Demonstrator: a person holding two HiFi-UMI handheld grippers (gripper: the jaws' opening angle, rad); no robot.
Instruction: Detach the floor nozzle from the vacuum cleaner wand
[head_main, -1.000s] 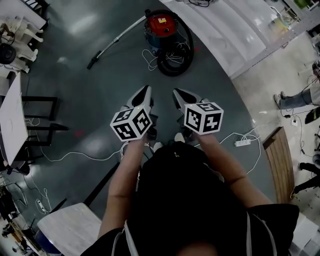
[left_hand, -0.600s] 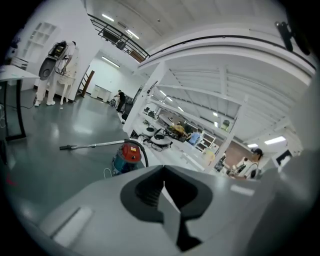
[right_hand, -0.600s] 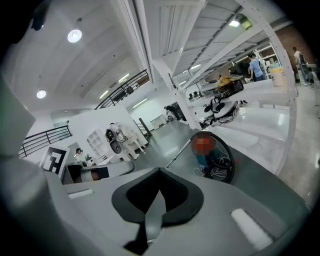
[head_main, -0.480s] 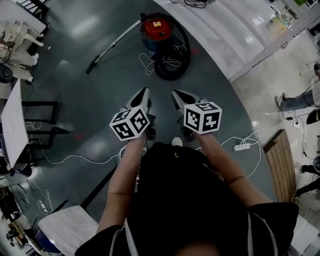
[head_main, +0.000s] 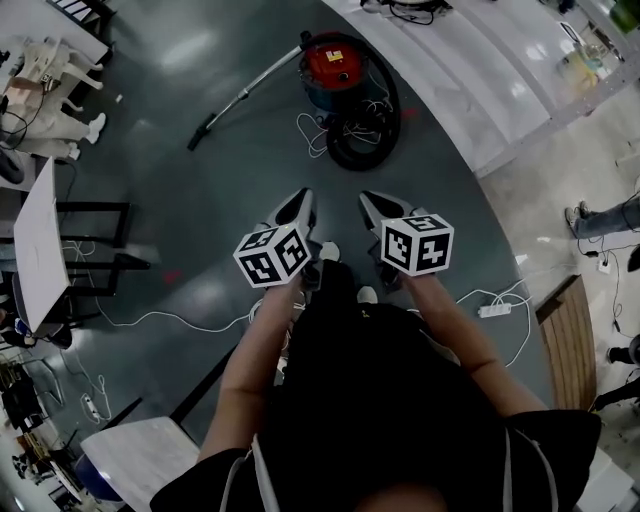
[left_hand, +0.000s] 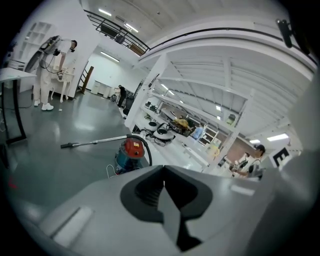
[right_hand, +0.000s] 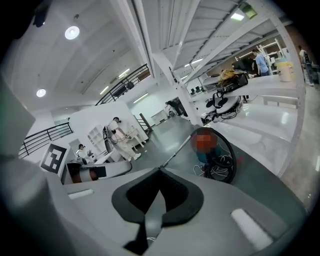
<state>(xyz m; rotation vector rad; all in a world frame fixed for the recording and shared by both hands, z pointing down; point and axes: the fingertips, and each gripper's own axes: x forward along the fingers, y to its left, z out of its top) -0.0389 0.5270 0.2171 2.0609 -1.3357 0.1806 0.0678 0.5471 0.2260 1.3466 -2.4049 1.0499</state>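
A red and blue vacuum canister stands on the grey floor ahead, with a black hose coiled beside it. Its silver wand lies on the floor and runs left to the small black floor nozzle. My left gripper and right gripper are held side by side in the air, well short of the vacuum, both shut and empty. The left gripper view shows the canister, the wand and the nozzle beyond the left gripper's shut jaws. The right gripper points toward the hose.
A white cable lies tangled by the canister. A white table and black frames stand at the left. A power strip with its cord lies at the right, near a wooden board. A white raised platform curves behind the vacuum.
Both grippers have moved forward toward the vacuum with the person, staying shut and side by side. The vacuum, wand and nozzle lie as before.
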